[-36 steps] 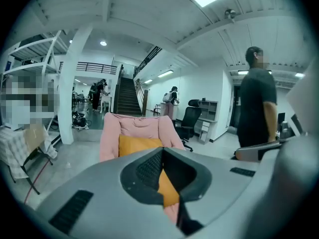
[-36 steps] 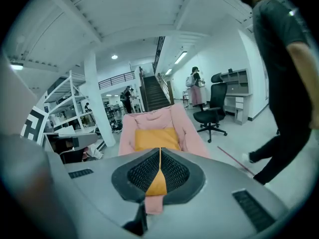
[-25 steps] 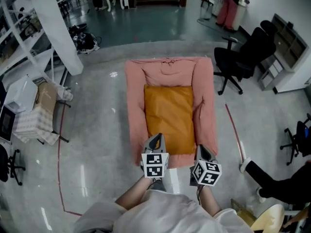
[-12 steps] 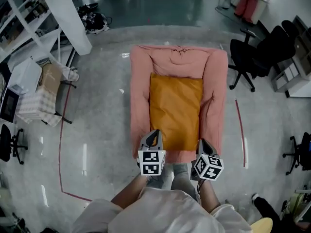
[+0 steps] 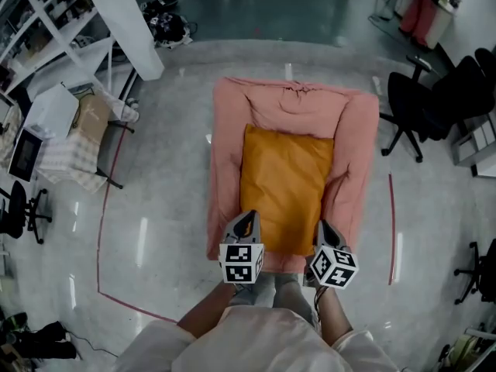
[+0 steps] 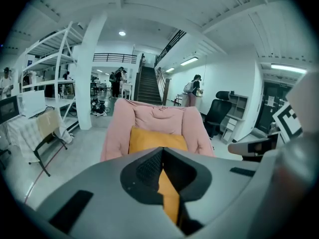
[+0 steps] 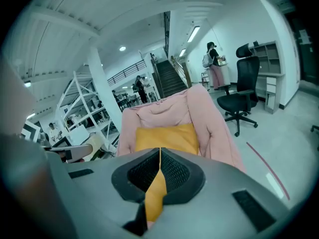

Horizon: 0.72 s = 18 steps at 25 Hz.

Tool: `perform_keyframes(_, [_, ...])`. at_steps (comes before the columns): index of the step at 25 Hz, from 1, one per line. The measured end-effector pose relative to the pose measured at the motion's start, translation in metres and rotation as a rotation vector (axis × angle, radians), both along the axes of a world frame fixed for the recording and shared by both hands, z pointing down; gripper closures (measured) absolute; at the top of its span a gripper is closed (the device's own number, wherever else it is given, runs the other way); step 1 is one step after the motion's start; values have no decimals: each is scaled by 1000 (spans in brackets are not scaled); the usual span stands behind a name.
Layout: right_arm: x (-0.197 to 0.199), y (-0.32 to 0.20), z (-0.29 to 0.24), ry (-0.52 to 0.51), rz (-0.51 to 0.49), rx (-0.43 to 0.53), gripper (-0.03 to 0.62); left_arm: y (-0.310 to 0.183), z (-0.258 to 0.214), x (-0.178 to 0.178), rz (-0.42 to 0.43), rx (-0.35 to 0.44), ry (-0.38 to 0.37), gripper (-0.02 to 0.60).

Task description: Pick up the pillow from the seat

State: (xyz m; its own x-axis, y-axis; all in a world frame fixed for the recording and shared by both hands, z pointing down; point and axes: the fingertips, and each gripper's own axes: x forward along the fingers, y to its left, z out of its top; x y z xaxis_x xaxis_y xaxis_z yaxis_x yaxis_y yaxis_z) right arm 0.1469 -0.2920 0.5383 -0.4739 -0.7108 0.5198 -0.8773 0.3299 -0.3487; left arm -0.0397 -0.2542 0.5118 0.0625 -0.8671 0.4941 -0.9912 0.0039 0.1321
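Note:
An orange pillow (image 5: 285, 188) lies flat on the pink padded seat (image 5: 225, 169), filling most of its cushion. My left gripper (image 5: 246, 217) hovers at the seat's near left corner, jaws shut with nothing in them. My right gripper (image 5: 324, 227) hangs at the near right corner, also shut and empty. In the left gripper view the pillow (image 6: 154, 138) and the seat (image 6: 115, 128) lie ahead beyond the left gripper (image 6: 162, 151). In the right gripper view the pillow (image 7: 167, 137) shows past the closed tips of the right gripper (image 7: 160, 151).
A black office chair (image 5: 434, 103) stands right of the seat. A white pillar (image 5: 128, 22), metal shelving (image 5: 39, 22) and a folding chair draped with cloth (image 5: 74, 142) are at the left. Red tape lines (image 5: 108, 208) mark the grey floor around the seat.
The seat and pillow have shifted lower and to the right in the head view. Both grippers stay shut at the seat's front edge. A person at the lower right has dropped out of view.

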Motion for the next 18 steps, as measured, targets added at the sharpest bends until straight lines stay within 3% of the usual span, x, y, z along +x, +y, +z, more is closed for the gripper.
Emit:
perform_keyframes(14, [9, -45, 104, 25, 16, -119, 560, -36, 97, -5, -36, -132, 38, 577])
perform_keyframes(15, [9, -51, 112, 27, 11, -126, 560, -40, 104, -4, -36, -138, 43, 567])
perform_keyframes(17, [9, -60, 128, 29, 2, -137, 557, -47, 118, -2, -38, -153, 50, 476])
perform_keyframes(18, [9, -64, 135, 29, -2, -142, 553, -50, 126, -2, -40, -164, 52, 469])
